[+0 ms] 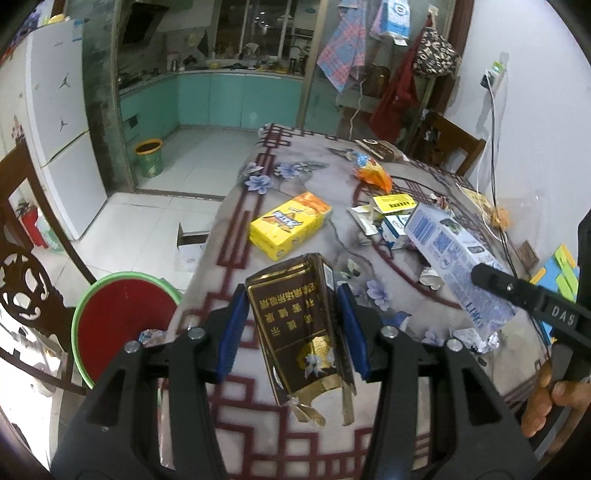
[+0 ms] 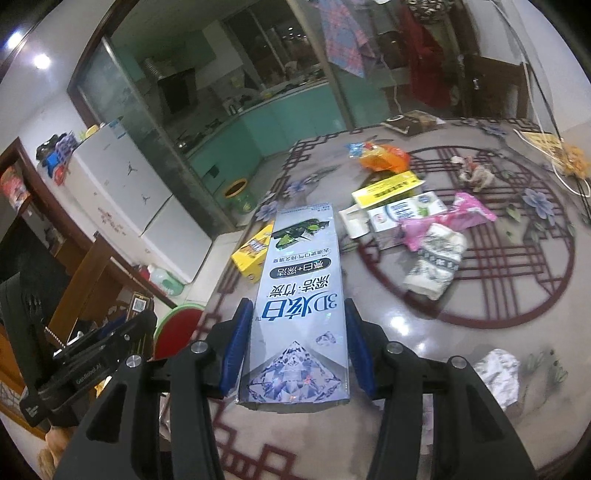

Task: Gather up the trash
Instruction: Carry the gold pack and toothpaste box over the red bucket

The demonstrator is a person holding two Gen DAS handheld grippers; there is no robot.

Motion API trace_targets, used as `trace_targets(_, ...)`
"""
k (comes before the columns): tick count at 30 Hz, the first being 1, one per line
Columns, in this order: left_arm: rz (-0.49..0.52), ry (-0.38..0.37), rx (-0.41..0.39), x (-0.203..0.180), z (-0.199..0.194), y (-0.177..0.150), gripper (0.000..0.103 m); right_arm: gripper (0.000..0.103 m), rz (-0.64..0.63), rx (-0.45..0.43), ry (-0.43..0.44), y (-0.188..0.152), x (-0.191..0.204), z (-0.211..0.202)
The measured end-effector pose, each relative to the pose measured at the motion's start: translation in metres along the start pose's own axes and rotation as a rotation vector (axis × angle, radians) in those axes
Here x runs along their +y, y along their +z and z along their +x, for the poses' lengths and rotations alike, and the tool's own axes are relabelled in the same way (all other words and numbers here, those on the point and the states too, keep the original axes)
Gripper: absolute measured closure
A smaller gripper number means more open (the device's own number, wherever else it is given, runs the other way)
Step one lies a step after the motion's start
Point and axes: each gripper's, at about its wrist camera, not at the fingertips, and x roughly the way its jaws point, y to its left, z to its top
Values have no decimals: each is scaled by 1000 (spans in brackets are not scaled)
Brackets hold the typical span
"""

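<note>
White floor tiles point(image 1: 155, 206) run from the dining area into a kitchen behind a glass partition point(image 2: 122, 110), where teal cabinets point(image 1: 221, 99) line the walls under a dark window point(image 1: 266, 26). A white fridge point(image 1: 55, 122) stands on the left by a carved dark wood chair point(image 1: 22, 280). The table point(image 1: 303, 155) wears a grey cloth with maroon lattice and blue flowers. Another wooden chair point(image 1: 458, 144) sits by the white right wall point(image 1: 535, 92), where a cable hangs from a socket point(image 1: 493, 75). Checked cloths point(image 1: 341, 51) hang overhead. Ceiling lights point(image 2: 40, 61) reflect at upper left
</note>
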Motion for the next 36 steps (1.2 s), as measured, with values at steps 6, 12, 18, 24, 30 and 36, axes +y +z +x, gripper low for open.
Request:
trace_targets(6, -46, 12, 7, 27, -3, 0, 55, 55, -27, 31, 30, -3, 23, 16)
trace_targets(12, -91, 33, 34, 51, 1, -4, 55, 55, -64, 58, 71, -6, 53, 35)
trace_targets(18, -103, 61, 40, 74, -1, -3, 55, 55, -89, 92, 135, -3, 81, 59)
trace_targets(24, -144, 129, 22, 112, -8, 0, 55, 55, -104, 137, 202, -1, 108, 86)
trace_targets(30, -236, 205, 84, 158, 8, -10, 55, 55, -118, 211, 272, -4, 141, 123)
trace_targets(36, -301, 254, 133, 192, 16, -27, 55, 55, -140, 296, 335, -16, 176, 157)
